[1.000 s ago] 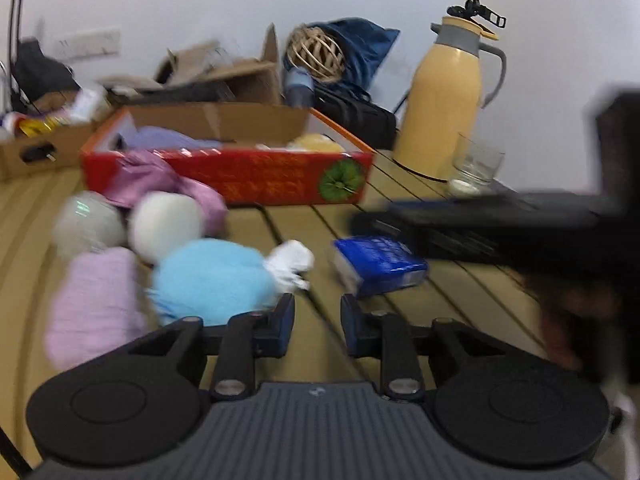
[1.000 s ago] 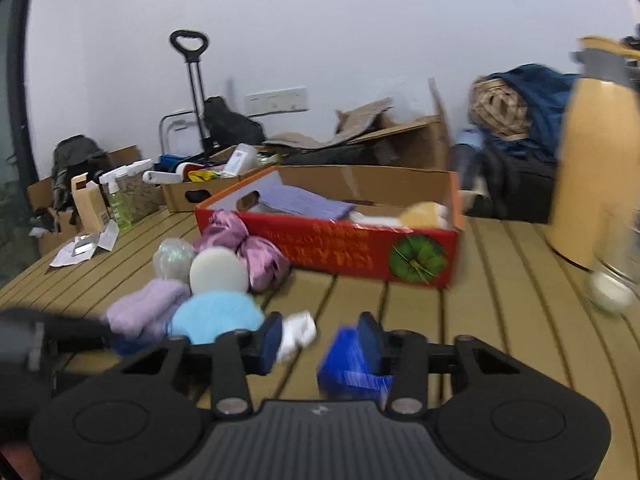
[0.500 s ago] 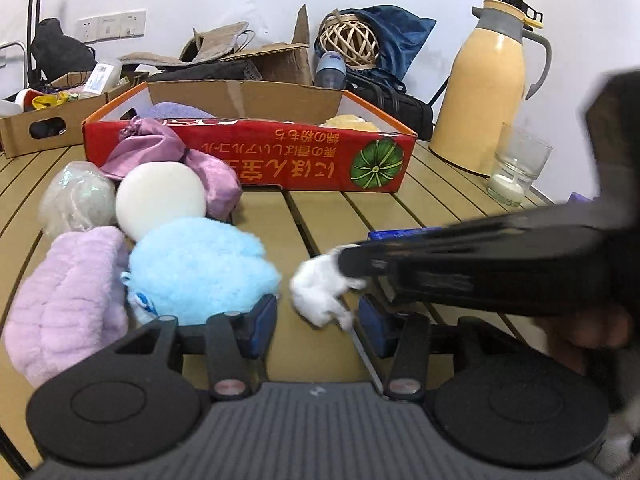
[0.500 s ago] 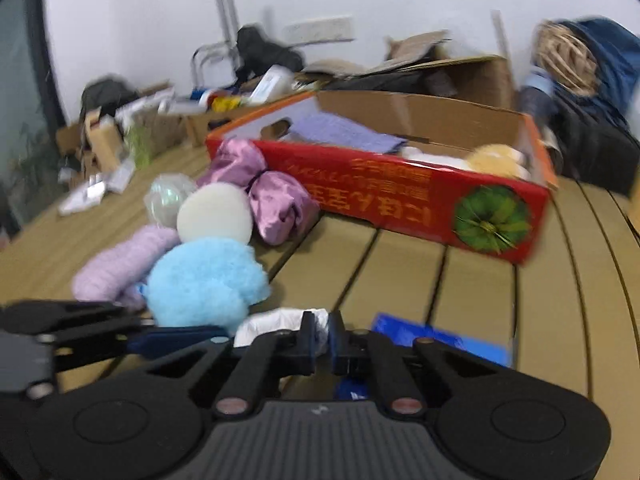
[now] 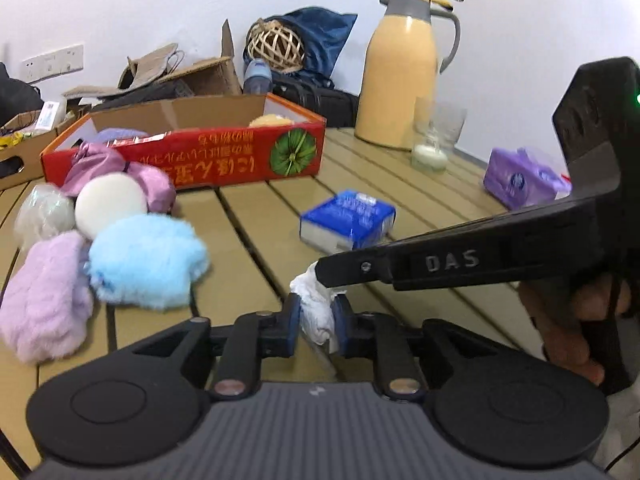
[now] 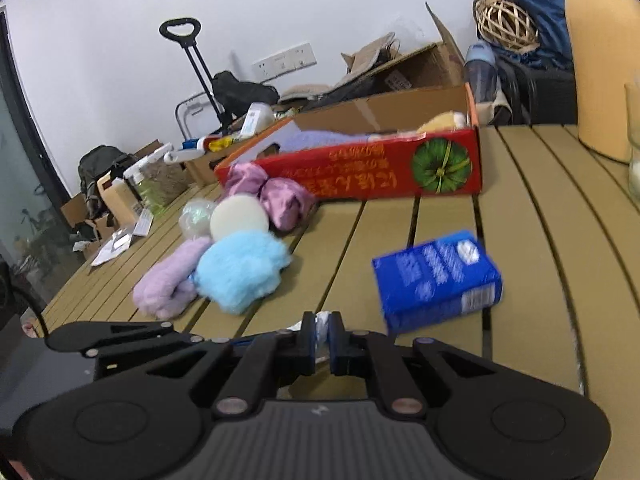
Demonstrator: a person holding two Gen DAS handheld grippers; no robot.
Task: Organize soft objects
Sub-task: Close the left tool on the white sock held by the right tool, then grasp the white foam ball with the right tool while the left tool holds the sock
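both grippers — left (image 5: 316, 318) and right (image 6: 322, 340) — pinch one white wad (image 5: 316, 308) above the table (image 5: 248, 240). the box (image 5: 224, 160) holds a few softs; the fluffy pile (image 5: 146, 260) waits outside — mostly undone.

Fluffy blue plush (image 5: 146, 260); glossy blue packet (image 6: 438, 280); matt wood-slat table (image 5: 248, 216); crumpled white cloth (image 5: 316, 308).
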